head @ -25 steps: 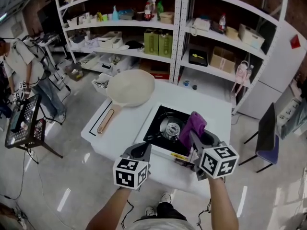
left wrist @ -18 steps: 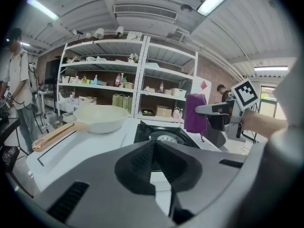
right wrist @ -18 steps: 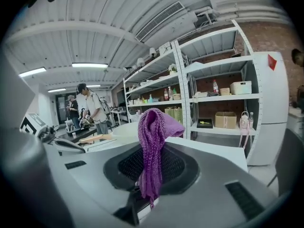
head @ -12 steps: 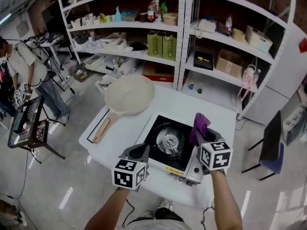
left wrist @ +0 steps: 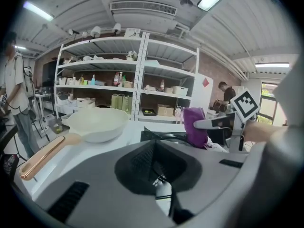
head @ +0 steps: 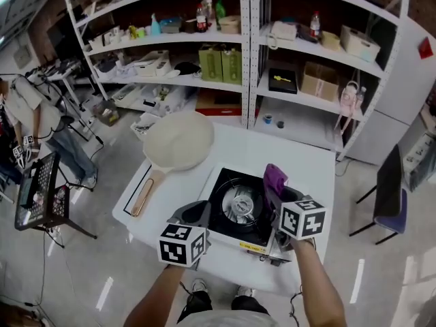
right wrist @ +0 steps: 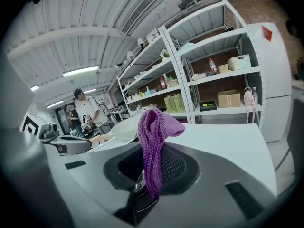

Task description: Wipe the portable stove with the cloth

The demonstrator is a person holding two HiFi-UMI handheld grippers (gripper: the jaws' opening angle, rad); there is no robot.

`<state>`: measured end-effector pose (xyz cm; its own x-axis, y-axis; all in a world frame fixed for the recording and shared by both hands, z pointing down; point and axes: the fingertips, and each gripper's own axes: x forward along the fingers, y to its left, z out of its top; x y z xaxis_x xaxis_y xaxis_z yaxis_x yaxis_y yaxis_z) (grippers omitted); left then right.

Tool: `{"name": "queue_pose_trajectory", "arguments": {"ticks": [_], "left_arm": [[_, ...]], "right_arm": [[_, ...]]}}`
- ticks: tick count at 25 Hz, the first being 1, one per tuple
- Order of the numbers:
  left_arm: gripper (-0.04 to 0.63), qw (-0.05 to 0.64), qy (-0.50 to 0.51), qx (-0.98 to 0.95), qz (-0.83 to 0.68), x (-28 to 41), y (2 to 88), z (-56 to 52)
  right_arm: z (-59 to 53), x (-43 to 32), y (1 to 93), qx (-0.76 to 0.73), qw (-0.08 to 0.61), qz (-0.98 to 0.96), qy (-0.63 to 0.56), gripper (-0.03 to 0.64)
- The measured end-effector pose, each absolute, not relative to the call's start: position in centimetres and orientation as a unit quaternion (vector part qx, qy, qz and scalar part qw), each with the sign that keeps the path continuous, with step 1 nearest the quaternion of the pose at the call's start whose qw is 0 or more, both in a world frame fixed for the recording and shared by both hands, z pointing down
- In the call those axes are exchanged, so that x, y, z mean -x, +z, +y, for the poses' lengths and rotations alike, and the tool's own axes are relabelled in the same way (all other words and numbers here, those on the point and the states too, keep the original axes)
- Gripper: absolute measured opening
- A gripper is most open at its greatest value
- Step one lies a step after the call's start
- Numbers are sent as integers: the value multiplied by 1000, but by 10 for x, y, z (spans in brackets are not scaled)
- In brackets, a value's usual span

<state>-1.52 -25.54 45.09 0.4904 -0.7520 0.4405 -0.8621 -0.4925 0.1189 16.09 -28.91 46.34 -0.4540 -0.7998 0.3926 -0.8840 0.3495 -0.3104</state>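
The portable stove (head: 235, 210), black-topped with a round burner, sits on the white table (head: 306, 165) in the head view. My right gripper (head: 281, 197) is shut on a purple cloth (head: 274, 179), which stands up over the stove's right side. In the right gripper view the cloth (right wrist: 154, 127) hangs folded from the right gripper (right wrist: 151, 177). My left gripper (head: 196, 214) hovers at the stove's near left corner, jaws together and nothing in them. The left gripper view looks past the left gripper (left wrist: 154, 148) to the stove (left wrist: 164, 136) and cloth (left wrist: 194, 126).
A cream frying pan (head: 178, 140) with a wooden handle lies on the table's far left, seen as the pan (left wrist: 97, 122) beside the stove. White shelving (head: 248, 53) stands behind. A person (head: 30, 114) and a black cart (head: 37, 186) are left, a chair (head: 385, 203) right.
My right gripper with the cloth has sunk lower and drawn nearer to the stove's right side. The left gripper has barely moved. The head camera has shifted slightly.
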Motion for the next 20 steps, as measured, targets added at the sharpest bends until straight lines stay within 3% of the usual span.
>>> {"name": "queue_pose_trajectory", "arguments": {"ticks": [20], "left_arm": [[3,151,171,-923,-310,11,458,-272]], "right_arm": [[-218,-144,475,-578,18,-735,354,66]]}}
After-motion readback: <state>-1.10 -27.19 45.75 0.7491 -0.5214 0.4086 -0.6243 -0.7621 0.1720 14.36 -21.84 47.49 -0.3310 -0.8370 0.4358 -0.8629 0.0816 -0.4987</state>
